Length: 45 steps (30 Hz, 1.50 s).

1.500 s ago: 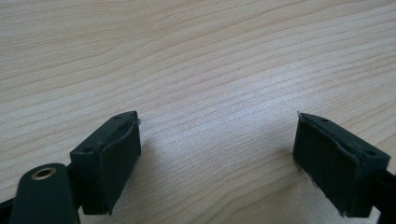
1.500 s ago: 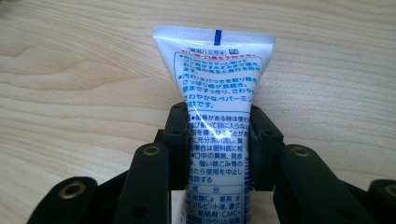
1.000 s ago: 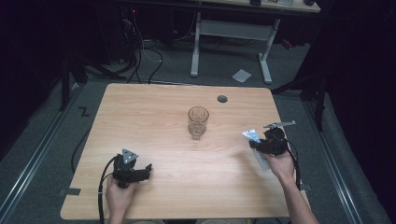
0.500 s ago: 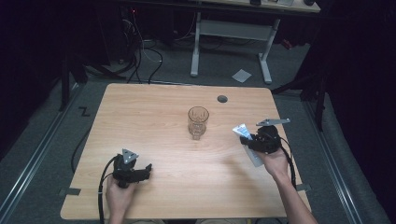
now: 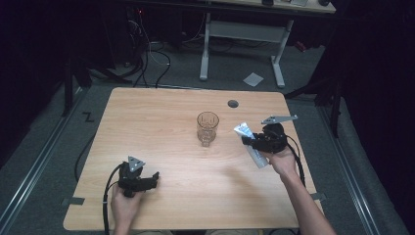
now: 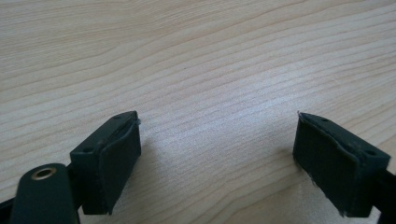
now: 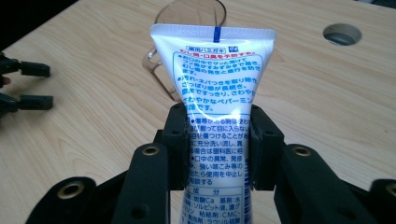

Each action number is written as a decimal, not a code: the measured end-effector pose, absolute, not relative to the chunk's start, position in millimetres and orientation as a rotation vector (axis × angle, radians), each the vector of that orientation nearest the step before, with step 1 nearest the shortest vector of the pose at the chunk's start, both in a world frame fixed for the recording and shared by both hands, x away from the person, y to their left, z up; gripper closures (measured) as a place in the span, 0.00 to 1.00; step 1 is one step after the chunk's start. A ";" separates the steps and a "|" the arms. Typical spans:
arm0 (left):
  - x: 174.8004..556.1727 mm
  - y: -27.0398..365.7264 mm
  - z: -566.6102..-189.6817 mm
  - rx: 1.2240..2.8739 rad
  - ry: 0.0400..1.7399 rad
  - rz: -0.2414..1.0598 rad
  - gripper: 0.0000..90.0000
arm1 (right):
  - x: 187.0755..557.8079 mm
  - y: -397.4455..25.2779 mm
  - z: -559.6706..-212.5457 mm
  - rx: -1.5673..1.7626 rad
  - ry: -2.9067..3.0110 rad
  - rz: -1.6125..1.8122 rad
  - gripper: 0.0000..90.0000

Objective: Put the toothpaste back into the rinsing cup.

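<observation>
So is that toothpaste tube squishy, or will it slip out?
Probably squishy: the toothpaste tube is thin plastic with a flat crimped end, so it may bend. It looks glossy, so it could slide, though the right gripper pinches it on both sides. It seems light, held up easily near the glass.

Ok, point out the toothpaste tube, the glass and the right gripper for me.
toothpaste tube (image 7: 218, 79): right gripper view, on its printed white body above the jaws.
glass (image 5: 207, 128): high view, on its side wall.
right gripper (image 7: 218, 145): right gripper view, midway between the fingertips clamping the tube.
</observation>
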State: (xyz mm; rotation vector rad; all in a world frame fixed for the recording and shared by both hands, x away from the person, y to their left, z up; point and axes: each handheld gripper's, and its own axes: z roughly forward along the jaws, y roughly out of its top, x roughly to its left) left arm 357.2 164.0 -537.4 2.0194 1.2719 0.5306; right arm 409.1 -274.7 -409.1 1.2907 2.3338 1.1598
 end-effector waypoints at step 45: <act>357.0 164.2 -537.4 2.018 1.273 0.530 0.17 | 446.1 -242.5 -369.0 1.128 2.209 1.278 0.72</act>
